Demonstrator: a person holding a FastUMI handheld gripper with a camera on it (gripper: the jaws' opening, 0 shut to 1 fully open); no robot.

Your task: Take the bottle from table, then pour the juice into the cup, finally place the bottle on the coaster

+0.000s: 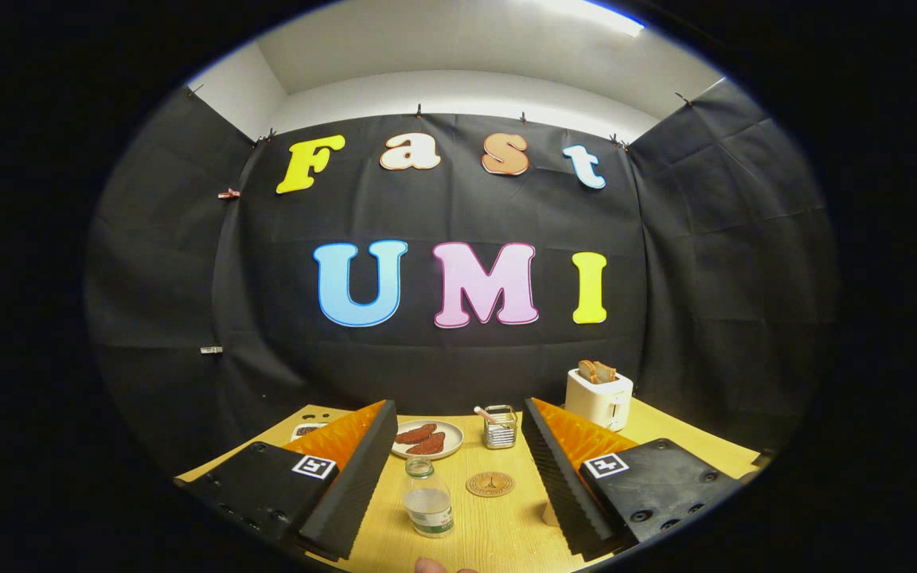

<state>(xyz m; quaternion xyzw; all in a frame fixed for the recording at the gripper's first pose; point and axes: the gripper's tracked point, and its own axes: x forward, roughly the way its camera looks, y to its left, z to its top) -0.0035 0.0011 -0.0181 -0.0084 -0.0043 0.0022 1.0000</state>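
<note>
A small clear bottle (427,498) with a green label stands upright on the wooden table (498,533), between my fingers and nearer the left one. Neither finger touches it. Just right of the bottle a round brown coaster (489,483) lies flat with nothing on it. My gripper (458,410) is open wide, its fingers reaching out on either side of both things. A pale edge (548,513) peeks out from behind the right finger; I cannot tell whether it is the cup.
Beyond the bottle sits a white plate (427,439) with reddish slices. To its right stands a small wire holder (500,427) with a stick. A white toaster (599,398) with bread stands at the back right. A small dish (307,430) shows behind the left finger. A person's fingertip (433,567) pokes in below the bottle.
</note>
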